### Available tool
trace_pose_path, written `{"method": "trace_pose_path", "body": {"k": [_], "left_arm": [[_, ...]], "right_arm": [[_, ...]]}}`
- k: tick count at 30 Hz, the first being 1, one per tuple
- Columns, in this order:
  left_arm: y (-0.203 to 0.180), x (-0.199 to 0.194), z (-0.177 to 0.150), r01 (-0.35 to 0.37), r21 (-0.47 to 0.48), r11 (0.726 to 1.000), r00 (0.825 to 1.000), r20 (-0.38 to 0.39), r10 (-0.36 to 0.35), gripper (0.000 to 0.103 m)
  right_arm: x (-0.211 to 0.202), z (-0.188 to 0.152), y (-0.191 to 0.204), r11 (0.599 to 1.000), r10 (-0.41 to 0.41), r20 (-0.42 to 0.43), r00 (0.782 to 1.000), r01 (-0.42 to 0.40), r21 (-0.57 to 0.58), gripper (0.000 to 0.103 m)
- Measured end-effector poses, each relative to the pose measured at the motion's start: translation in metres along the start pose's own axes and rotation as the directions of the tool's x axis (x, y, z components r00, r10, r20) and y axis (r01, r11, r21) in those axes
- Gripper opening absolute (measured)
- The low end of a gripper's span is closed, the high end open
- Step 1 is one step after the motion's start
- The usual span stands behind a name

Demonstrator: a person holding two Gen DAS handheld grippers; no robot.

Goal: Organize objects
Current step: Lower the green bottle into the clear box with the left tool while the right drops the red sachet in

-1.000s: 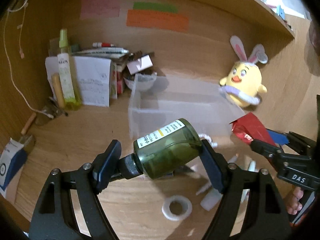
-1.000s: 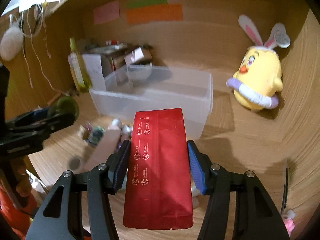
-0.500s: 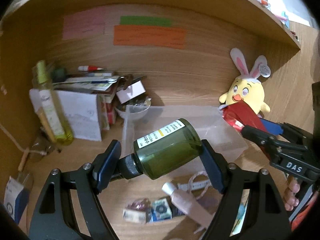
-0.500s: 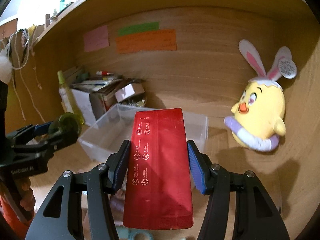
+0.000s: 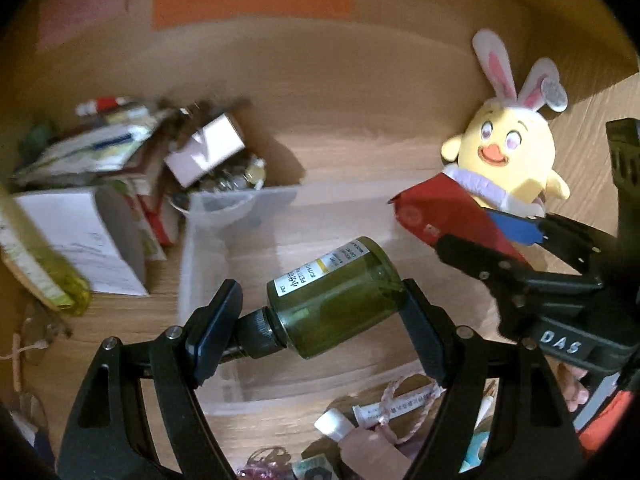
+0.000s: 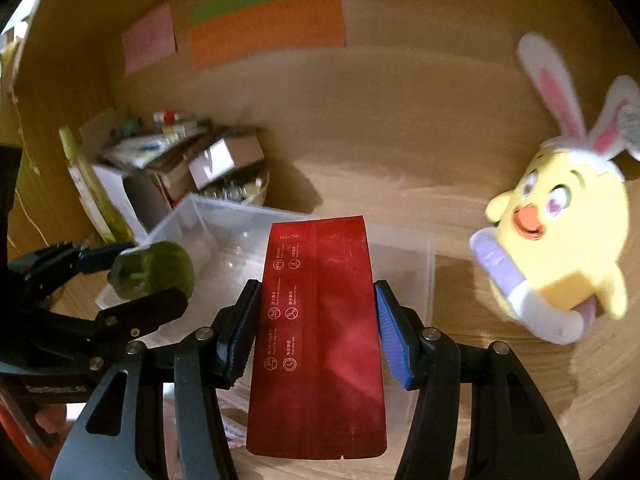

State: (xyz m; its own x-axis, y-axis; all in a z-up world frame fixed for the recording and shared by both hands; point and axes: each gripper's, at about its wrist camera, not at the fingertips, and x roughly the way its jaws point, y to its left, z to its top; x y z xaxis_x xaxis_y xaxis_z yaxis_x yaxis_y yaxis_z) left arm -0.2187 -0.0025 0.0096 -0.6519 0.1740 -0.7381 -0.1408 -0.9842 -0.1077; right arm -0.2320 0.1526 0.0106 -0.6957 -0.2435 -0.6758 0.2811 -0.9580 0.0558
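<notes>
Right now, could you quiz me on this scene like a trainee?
1. True or false: the left claw holds a green bottle.
2. What does the right claw grip?
A. red pouch
B. plush chick
C. white box
3. Fill in: the see-through ____ stands in front of both claws.

Key: 1 true; 2 A; 3 bin.
</notes>
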Motion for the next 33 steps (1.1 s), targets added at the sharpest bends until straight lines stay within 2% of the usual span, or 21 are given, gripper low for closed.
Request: {"method": "trace_pose_path", "body": {"k": [5, 16, 25, 30, 33], "left_arm": [[0.002, 0.023, 0.001, -0.001, 0.022, 1.000, 0.997, -0.077, 0.003, 0.079], [0.003, 0.039, -0.002, -0.016, 0.072, 0.997, 0.992, -0.127, 0.025, 0.079], [0.002, 0.034, -0.001, -0.024, 0.089, 0.996, 0.992, -0.119, 0.034, 0.083], [0.004, 0.019, -0.001, -0.034, 0.081, 0.996, 0.995, -0.088, 0.041, 0.084], [0.005, 0.006, -0.001, -0.035, 0.072, 0.997, 0.998, -0.055, 0.039, 0.089]], "right_arm": [[0.025, -0.003, -0.003, 0.999, -0.027, -0.061, 0.998, 0.026, -0.022, 0.052], [0.048, -0.007, 0.001, 0.996, -0.023, -0.137, 0.990, 0.011, -0.090, 0.052], [0.048, -0.005, 0.007, 0.992, -0.042, -0.160, 0.986, 0.021, -0.128, 0.053], [0.035, -0.003, 0.009, 0.989, -0.061, -0.128, 0.990, 0.043, -0.139, 0.062], [0.021, -0.002, 0.011, 0.988, -0.074, -0.089, 0.993, 0.061, -0.139, 0.067]]}}
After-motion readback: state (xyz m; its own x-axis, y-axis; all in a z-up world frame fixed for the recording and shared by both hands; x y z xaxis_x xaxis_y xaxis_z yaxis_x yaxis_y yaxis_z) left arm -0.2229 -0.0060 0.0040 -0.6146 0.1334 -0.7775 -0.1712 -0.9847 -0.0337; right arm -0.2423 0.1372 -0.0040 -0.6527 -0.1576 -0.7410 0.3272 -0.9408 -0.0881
